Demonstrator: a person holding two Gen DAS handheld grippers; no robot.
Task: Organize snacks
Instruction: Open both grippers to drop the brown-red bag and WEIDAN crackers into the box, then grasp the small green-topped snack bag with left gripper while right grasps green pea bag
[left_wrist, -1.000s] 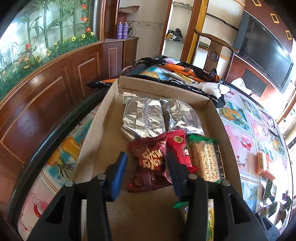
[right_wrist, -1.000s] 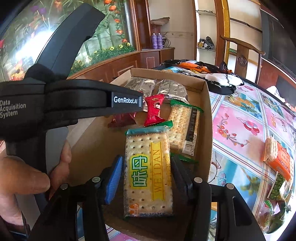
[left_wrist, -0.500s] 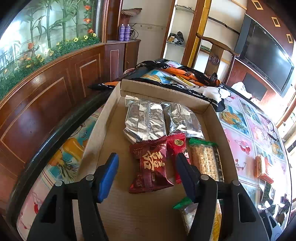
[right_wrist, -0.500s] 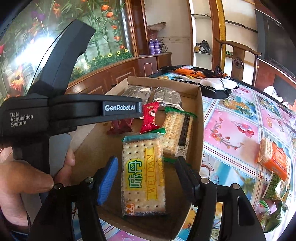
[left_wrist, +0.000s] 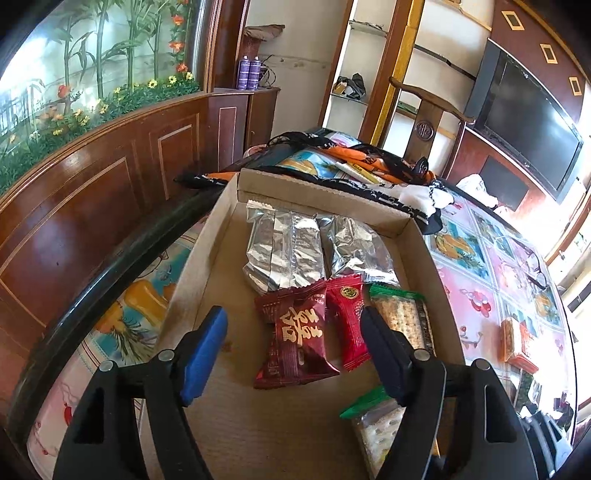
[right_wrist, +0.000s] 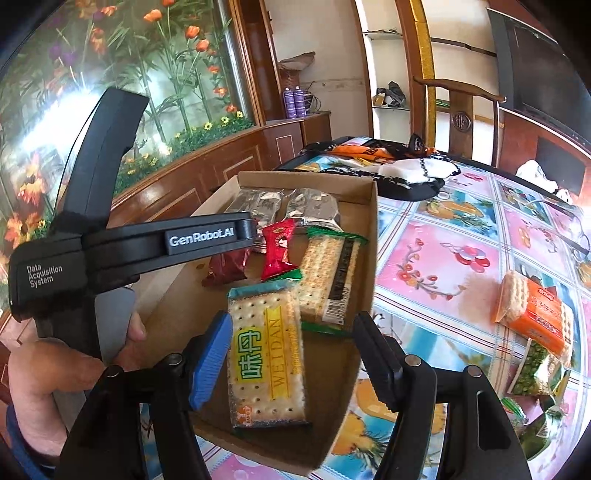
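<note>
The left gripper (left_wrist: 293, 341) hangs spread over the dark red snack packet (left_wrist: 297, 341) in the cardboard box (left_wrist: 199, 266), while the right gripper (right_wrist: 291, 349) gapes empty above the cracker pack (right_wrist: 267, 358).

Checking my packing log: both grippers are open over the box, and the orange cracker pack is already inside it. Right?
Not quite. The orange cracker pack lies on the table, outside the box, as the right wrist view shows. Both grippers, left and right, are open over the box.
</note>
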